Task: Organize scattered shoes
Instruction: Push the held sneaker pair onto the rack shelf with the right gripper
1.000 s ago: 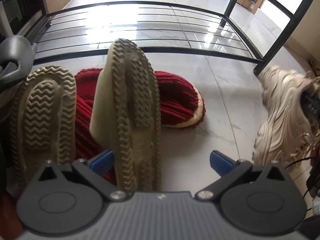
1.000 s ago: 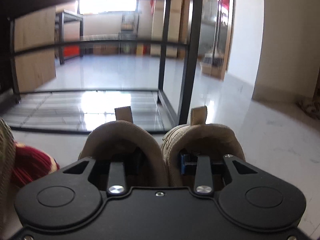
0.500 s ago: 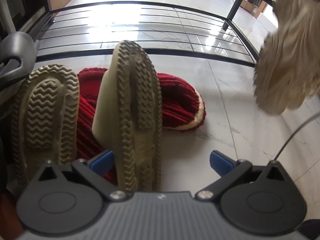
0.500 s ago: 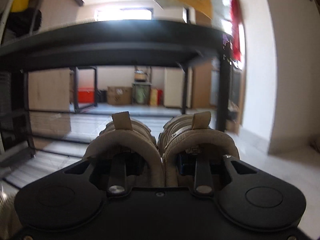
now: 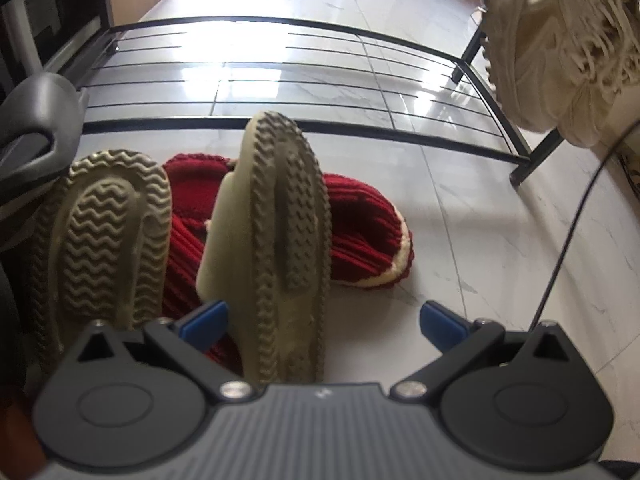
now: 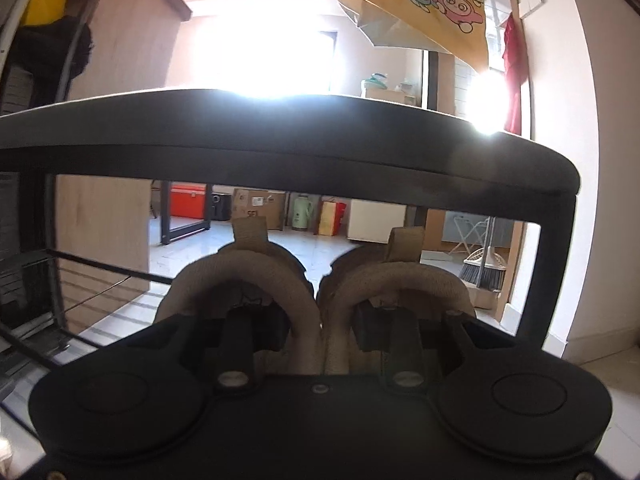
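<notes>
In the left wrist view my left gripper is open, low over the floor. An upturned beige slipper stands on edge between its fingers; a second upturned beige slipper lies left of it. A red knit slipper lies behind them. My right gripper is shut on a pair of tan sneakers, one finger inside each heel. It holds them in the air in front of the black shoe rack's top shelf. The sneakers also show high at the upper right of the left wrist view.
The rack's low wire shelf is just behind the slippers. A grey object sits at the left. A thin cable hangs at the right. Through the rack, boxes, a red crate and a broom stand further back.
My right gripper has lifted the tan sneakers from floor level up to the height of the rack's top shelf. My left gripper has stayed by the beige slippers.
</notes>
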The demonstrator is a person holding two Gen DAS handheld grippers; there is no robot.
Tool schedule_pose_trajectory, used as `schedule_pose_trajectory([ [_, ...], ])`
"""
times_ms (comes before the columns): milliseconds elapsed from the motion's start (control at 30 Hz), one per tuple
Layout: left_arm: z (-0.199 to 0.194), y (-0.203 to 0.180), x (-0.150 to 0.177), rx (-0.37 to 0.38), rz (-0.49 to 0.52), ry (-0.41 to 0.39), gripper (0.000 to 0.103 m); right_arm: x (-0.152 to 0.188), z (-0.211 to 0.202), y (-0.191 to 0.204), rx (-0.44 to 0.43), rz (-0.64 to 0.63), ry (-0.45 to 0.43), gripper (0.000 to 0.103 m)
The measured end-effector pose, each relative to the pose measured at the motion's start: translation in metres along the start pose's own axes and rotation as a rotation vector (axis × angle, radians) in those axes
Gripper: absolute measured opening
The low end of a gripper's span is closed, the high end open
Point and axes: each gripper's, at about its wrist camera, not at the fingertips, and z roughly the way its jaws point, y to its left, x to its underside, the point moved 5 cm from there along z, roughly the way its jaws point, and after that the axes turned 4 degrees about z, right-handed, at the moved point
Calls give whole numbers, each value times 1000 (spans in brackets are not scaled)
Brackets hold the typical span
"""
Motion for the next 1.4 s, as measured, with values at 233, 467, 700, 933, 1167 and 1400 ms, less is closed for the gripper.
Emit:
schedule_pose_trajectory([
  [233,1,-1,0,-2,5,4,102,-2,44,-6,17,31,32,31],
  [467,8,4,1,-8,-6,22,102,-11,87,-13,9,42,100,32],
  [700,14,6,-1,10,-29,52,102,-31,113,-21,36,13,60,32],
  [933,17,4,-4,-12,-31,53,102,-34,128,-17,38,5,58,33],
  [1167,16,5,-4,-14,-31,46,102,-36,139,-11,40,-8,48,52],
  [1400,8,8,-5,3,-36,26,102,-41,135,3,49,-41,36,103],
])
